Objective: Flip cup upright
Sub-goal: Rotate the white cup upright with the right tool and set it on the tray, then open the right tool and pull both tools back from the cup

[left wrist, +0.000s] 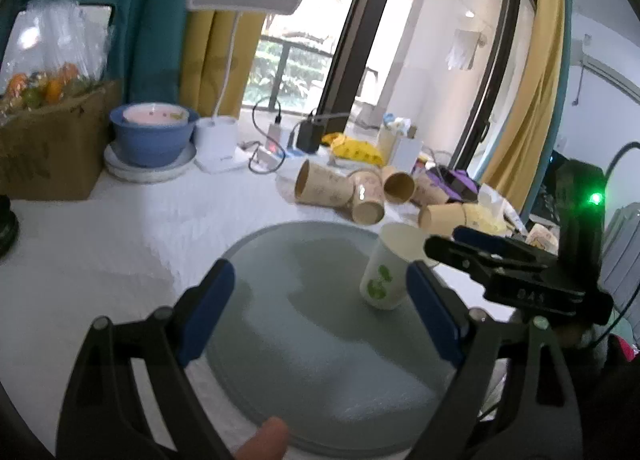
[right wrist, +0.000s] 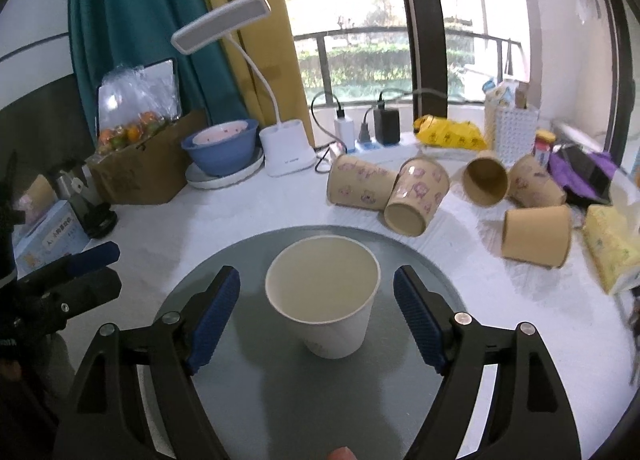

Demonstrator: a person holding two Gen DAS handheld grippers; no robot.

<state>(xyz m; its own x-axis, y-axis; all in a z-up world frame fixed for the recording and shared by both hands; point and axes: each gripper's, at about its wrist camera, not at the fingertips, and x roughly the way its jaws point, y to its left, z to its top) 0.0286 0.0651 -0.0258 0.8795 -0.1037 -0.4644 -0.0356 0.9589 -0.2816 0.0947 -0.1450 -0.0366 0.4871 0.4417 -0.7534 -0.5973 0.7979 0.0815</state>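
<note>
A white paper cup with a green print stands upright, mouth up, on a round grey glass plate. It also shows in the left wrist view at the plate's far right. My right gripper is open, one finger on each side of the cup, not touching it. My left gripper is open and empty above the plate, the cup just inside its right finger. The right gripper's fingers show at the right of the left wrist view.
Several tan paper cups lie on their sides behind the plate on the white tablecloth. Further back stand a white desk lamp, a blue bowl on plates, a cardboard box, chargers and a yellow bag.
</note>
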